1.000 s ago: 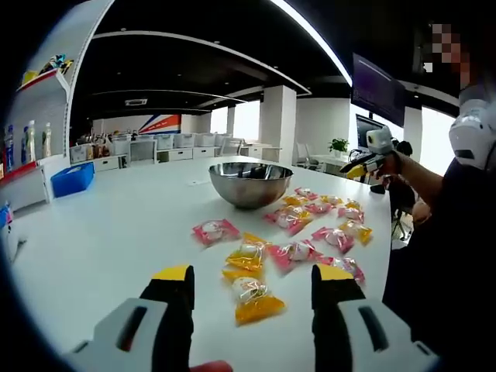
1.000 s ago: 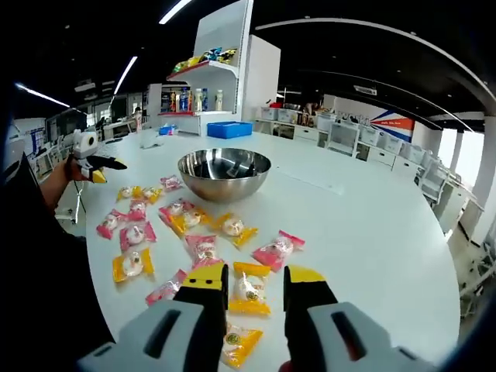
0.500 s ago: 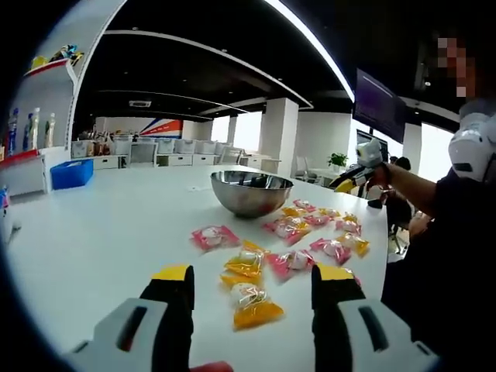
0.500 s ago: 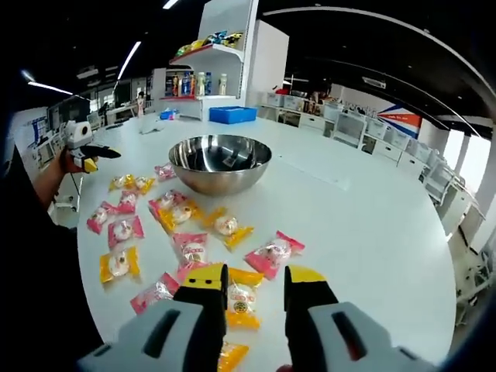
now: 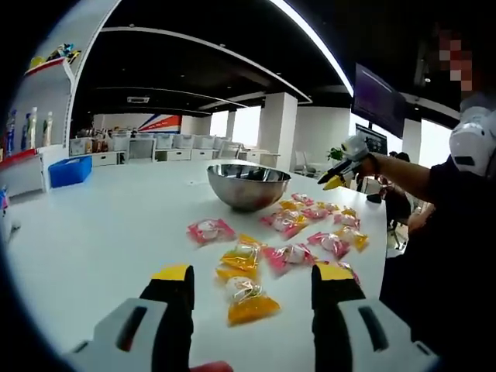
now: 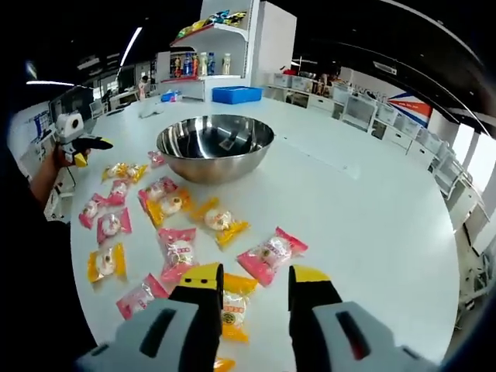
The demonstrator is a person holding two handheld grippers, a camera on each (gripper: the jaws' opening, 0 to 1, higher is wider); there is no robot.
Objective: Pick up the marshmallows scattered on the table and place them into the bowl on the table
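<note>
A round, shiny steel bowl point(image 6: 215, 146) stands upright on the white worktop point(image 6: 364, 201), with nothing visible inside it. Wrapped marshmallows point(image 6: 172, 208) in pink and yellow packets lie flat, scattered on the near side of the bowl; one yellow packet point(image 5: 248, 298) lies apart, one pink packet point(image 6: 271, 253) beside the others.

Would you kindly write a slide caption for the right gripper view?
Open right gripper above a yellow marshmallow packet, steel bowl beyond on the white table.

open office, white shelving point(image 6: 225, 39), ceiling strip lights point(image 5: 310, 35).
</note>
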